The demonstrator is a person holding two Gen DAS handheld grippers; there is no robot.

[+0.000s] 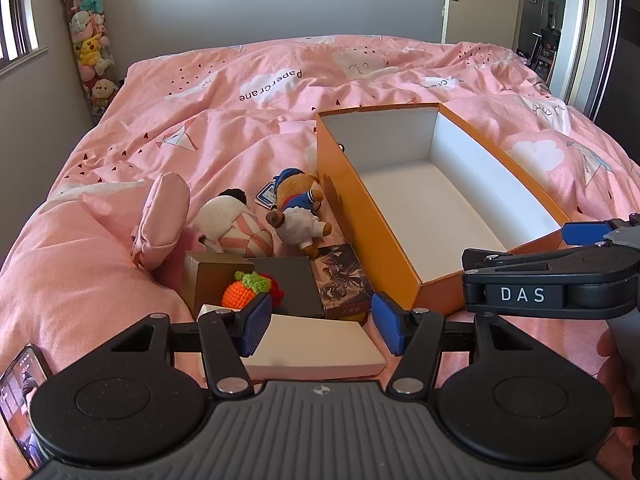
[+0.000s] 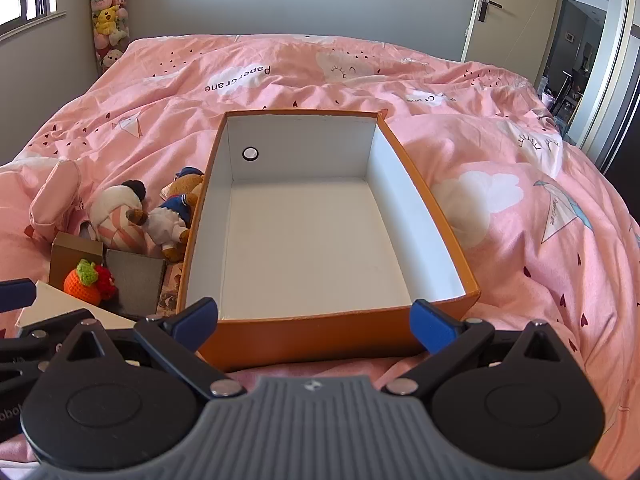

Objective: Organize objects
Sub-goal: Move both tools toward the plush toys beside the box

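Observation:
An empty orange box with a white inside lies open on the pink bed. Left of it lies a pile: a white flat box, a crocheted carrot, a brown carton, a dark grey box, a picture box, a bear plush, a striped plush and a pink pouch. My left gripper is open, its fingers either side of the white flat box. My right gripper is open at the orange box's near wall.
A pink duvet covers the bed. A tube of plush toys stands in the far left corner. A phone lies at the near left edge. A door is open at the far right.

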